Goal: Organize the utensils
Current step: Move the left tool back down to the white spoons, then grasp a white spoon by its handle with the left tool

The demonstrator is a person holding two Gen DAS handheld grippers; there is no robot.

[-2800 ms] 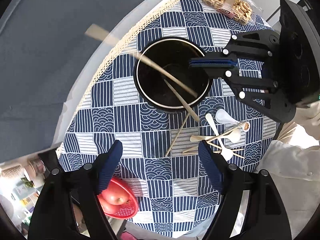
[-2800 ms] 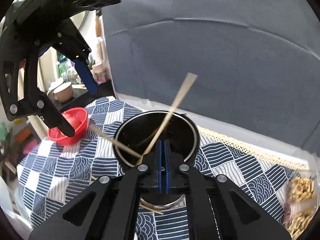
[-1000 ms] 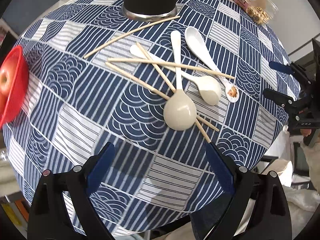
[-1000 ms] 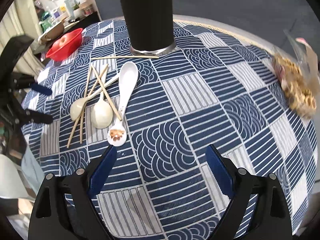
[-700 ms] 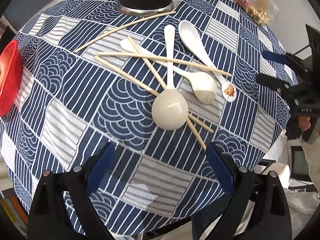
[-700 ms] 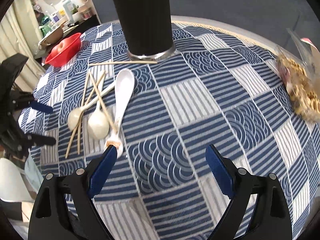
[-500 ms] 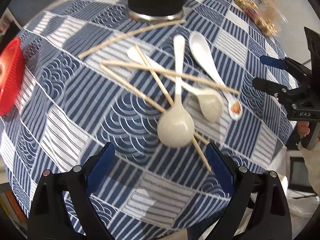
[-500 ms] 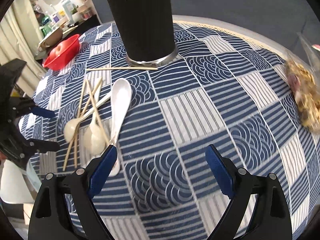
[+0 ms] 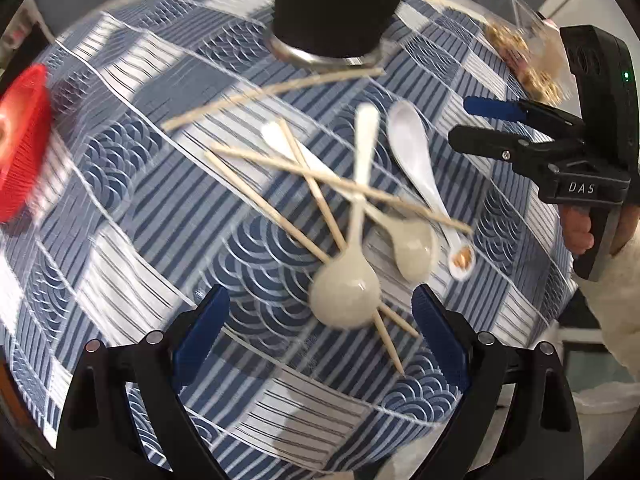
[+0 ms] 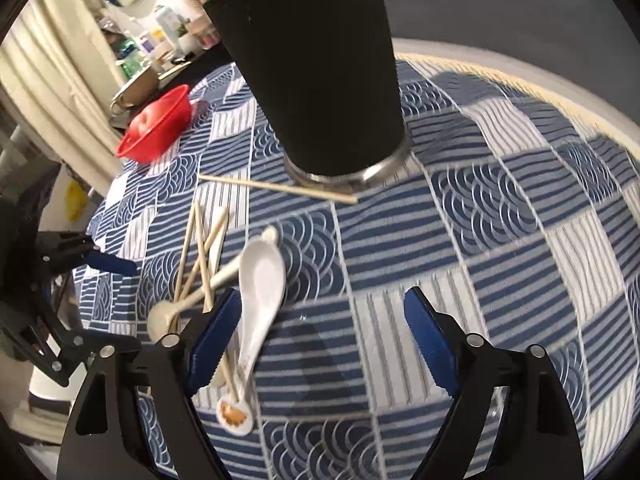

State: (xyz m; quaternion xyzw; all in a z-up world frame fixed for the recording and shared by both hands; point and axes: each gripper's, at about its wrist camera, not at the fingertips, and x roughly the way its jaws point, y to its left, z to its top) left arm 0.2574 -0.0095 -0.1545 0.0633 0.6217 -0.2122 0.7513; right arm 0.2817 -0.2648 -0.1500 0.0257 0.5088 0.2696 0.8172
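Note:
A black utensil cup [image 9: 340,4] [image 10: 316,76] stands on the blue patterned tablecloth [image 9: 132,208], with a chopstick poking out of its top in the right wrist view. In front of it lies a pile of wooden chopsticks [image 9: 304,184] [image 10: 200,248], two beige spoons [image 9: 346,292] and a white ceramic spoon [image 9: 412,152] [image 10: 260,280]. One chopstick [image 10: 276,188] lies against the cup's base. My left gripper [image 9: 320,332] is open just above the nearest beige spoon. My right gripper [image 10: 320,336] is open beside the white spoon; it also shows in the left wrist view [image 9: 468,120].
A red basket [image 10: 158,126] [image 9: 24,144] with an apple sits at the table's left side. A clear packet of snacks [image 9: 528,56] lies at the far right. The table edge with cream trim [image 10: 520,84] runs behind the cup.
Both grippers have moved in closer to the utensil pile and the cup. The right gripper has dropped lower toward the white spoon. Both stay open.

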